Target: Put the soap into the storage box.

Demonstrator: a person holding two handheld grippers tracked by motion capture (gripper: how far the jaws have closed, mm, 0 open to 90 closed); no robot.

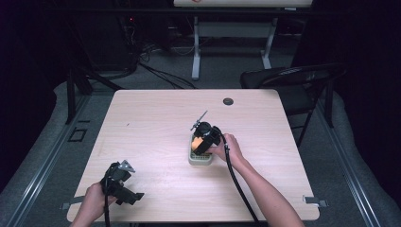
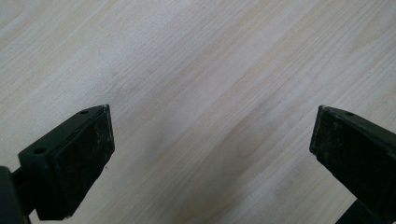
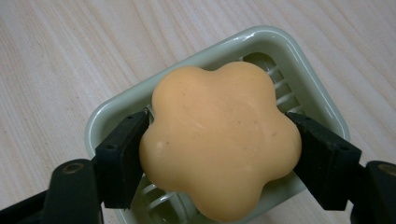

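Observation:
An orange flower-shaped soap (image 3: 219, 140) is clamped between the two black jaws of my right gripper (image 3: 217, 149), which is shut on it. The soap sits over a pale green slotted soap dish (image 3: 275, 42); whether it touches the dish I cannot tell. From above, the right gripper (image 1: 204, 138) stands over the dish (image 1: 198, 160) near the table's middle, with the soap (image 1: 196, 141) glowing orange under it. My left gripper (image 1: 124, 187) rests near the front left of the table, and its jaws (image 2: 212, 154) stand wide open over bare wood.
The light wooden table (image 1: 156, 118) has a round cable hole (image 1: 228, 101) at the back. A black folding chair (image 1: 293, 82) stands behind the table's right corner, and a white table frame (image 1: 231, 38) stands farther back among floor cables.

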